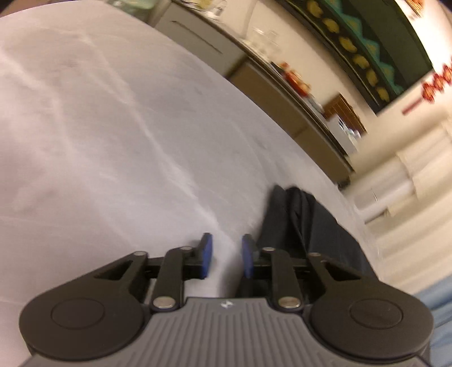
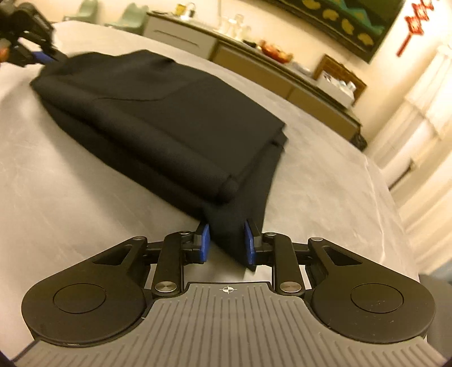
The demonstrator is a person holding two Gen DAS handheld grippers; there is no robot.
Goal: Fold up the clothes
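A dark folded garment (image 2: 158, 118) lies on a bed covered with a pale sheet (image 2: 70, 197), seen from two cameras mounted on hand-held grippers. In the right wrist view the garment stretches from about ten o'clock down to the centre, folded in layers, with one corner trailing toward the camera. The right gripper (image 2: 226, 244) points forward and low over the sheet, and its blue pads (image 2: 204, 242) stand a little apart with that trailing corner of cloth running between them; whether they press on it cannot be told. At ten o'clock in the same view, blurred, the left gripper (image 2: 42, 56) sits at the garment's far end, touching or just beside it. In the left wrist view the camera is tilted, and the left gripper (image 1: 227, 255) hovers over bare sheet (image 1: 113, 141) with its blue pads (image 1: 207, 254) parted and nothing between them; the garment (image 1: 305, 225) lies just beside it at about four o'clock. A long sideboard (image 2: 254, 70) with blurred items on top runs along the far wall, below a dark picture with yellow shapes (image 2: 347, 25). A red hanging ornament (image 2: 412, 25) shows at one o'clock. No writing can be read.
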